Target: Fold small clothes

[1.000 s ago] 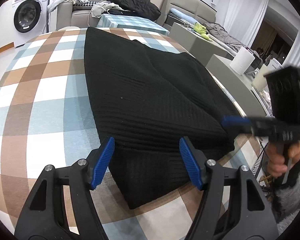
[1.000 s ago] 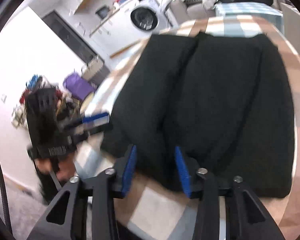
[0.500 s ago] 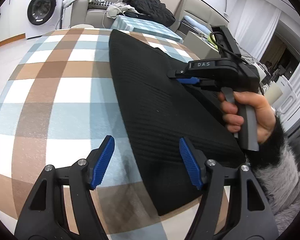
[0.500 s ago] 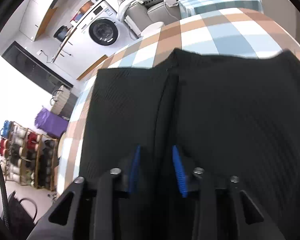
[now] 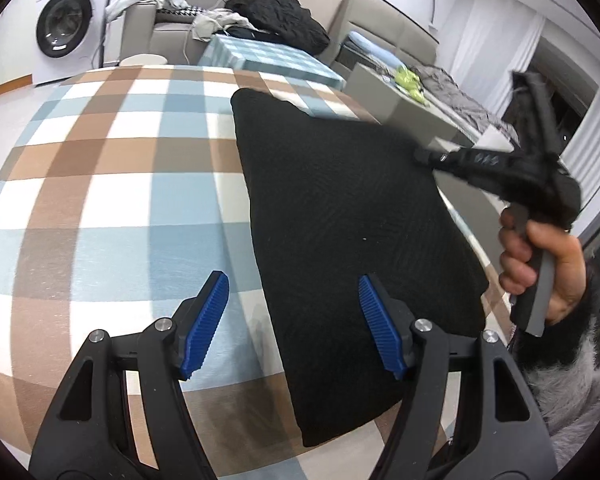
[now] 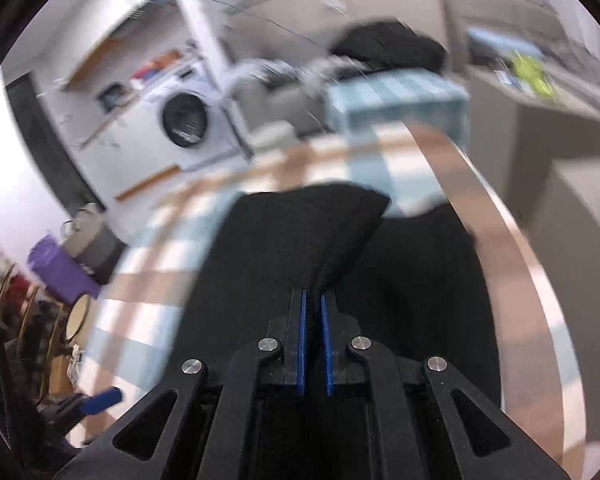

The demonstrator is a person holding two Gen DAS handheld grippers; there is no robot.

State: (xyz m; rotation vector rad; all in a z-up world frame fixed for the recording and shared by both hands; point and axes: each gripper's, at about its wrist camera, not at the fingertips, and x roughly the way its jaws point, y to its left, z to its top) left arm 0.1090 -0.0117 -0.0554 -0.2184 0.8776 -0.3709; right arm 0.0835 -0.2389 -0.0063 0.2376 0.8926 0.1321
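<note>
A black ribbed knit garment [image 5: 340,208] lies on the checked tablecloth [image 5: 112,184]. My left gripper [image 5: 294,322] is open and empty, low over the garment's near left edge. My right gripper [image 6: 313,320] is shut on a fold of the black garment [image 6: 300,232] and lifts it off the table; in the left wrist view it [image 5: 424,156] pinches the cloth's far right edge. The right wrist view is blurred by motion.
A washing machine [image 5: 68,28] stands at the back left. A sofa with a black jacket [image 5: 276,12] and a small checked table [image 5: 268,56] stand behind. A grey counter [image 5: 404,104] borders the table's right edge. A shoe rack [image 6: 4,288] stands at the left.
My right gripper has closed on the garment's right side and is lifting it up and over. The cloth now looks narrower. My left gripper stays open, shifted slightly left.
</note>
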